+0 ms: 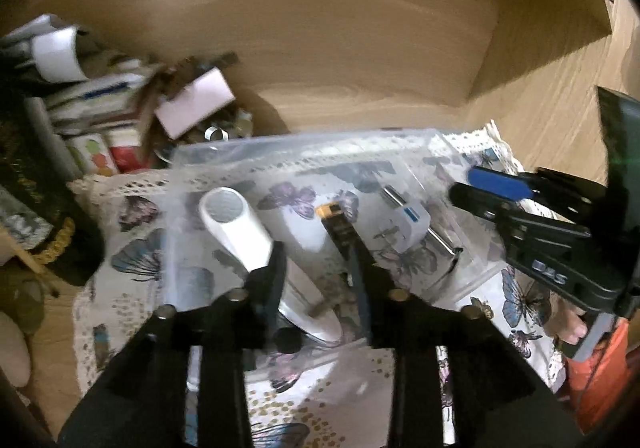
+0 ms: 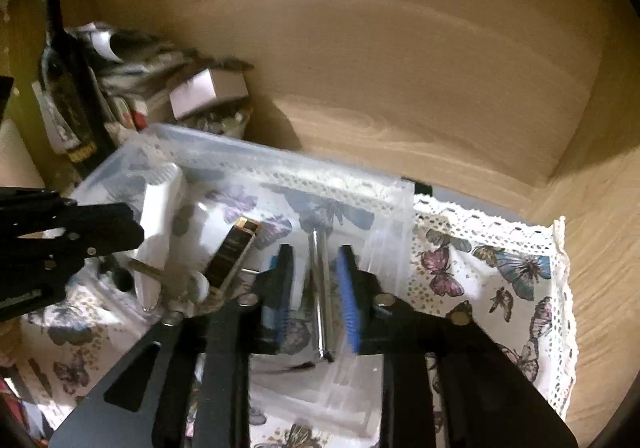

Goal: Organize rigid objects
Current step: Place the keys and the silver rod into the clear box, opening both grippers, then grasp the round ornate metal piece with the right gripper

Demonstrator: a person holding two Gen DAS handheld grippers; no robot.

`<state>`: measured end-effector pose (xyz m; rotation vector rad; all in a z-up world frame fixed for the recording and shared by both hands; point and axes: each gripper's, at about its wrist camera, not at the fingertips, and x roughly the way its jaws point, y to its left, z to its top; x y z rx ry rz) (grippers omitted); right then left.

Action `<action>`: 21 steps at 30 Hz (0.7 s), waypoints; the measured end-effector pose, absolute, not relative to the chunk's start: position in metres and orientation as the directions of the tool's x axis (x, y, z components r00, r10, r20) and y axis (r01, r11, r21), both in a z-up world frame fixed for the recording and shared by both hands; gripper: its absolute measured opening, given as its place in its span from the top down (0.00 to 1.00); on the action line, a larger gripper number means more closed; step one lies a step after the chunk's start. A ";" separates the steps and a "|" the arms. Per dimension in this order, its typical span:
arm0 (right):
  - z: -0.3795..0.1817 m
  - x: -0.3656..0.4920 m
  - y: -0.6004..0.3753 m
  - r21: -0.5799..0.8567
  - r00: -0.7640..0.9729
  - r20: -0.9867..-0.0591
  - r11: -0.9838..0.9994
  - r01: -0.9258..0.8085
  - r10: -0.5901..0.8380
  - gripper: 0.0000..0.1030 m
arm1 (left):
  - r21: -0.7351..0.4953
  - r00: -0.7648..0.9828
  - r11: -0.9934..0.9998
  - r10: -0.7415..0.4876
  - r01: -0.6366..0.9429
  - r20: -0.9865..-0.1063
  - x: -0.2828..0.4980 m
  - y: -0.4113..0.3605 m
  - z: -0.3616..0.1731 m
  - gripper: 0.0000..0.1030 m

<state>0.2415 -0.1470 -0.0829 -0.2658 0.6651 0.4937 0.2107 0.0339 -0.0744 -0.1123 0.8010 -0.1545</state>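
Observation:
A clear plastic box (image 1: 224, 156) stands on a butterfly-print cloth (image 1: 124, 208). It holds a white tube-shaped object (image 1: 236, 228), a black bar with a gold end (image 1: 340, 228) and a silver metal rod (image 1: 436, 236). My left gripper (image 1: 318, 252) is open above the box, its fingers either side of the gap between the white object and the black bar. My right gripper (image 2: 314, 264) is open over the right part of the box (image 2: 396, 200), its blue-padded fingers (image 2: 348, 288) straddling the silver rod (image 2: 322, 288). The black bar (image 2: 232, 256) and white object (image 2: 160, 216) lie to its left.
A pile of small boxes, papers and clutter (image 1: 120, 104) fills the back left corner, with a dark bottle (image 2: 72, 88) beside it. Wooden walls (image 1: 360, 48) close the back and right. The cloth's lace edge (image 2: 560, 288) reaches the right side.

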 end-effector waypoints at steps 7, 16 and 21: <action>-0.067 0.197 -0.161 -0.079 0.705 -0.587 0.838 -0.540 0.398 0.58 | -0.116 0.734 0.992 -0.116 0.051 -0.669 0.177 0.042 -0.058 0.41; -0.088 0.138 -0.185 -0.022 0.698 -0.584 0.851 -0.524 0.415 0.58 | -0.084 0.752 0.995 -0.090 0.046 -0.653 0.121 0.029 -0.063 0.12; -0.114 0.107 -0.189 0.029 0.669 -0.609 0.855 -0.518 0.426 0.58 | -0.088 0.717 0.994 -0.104 0.059 -0.690 0.094 0.017 -0.084 0.10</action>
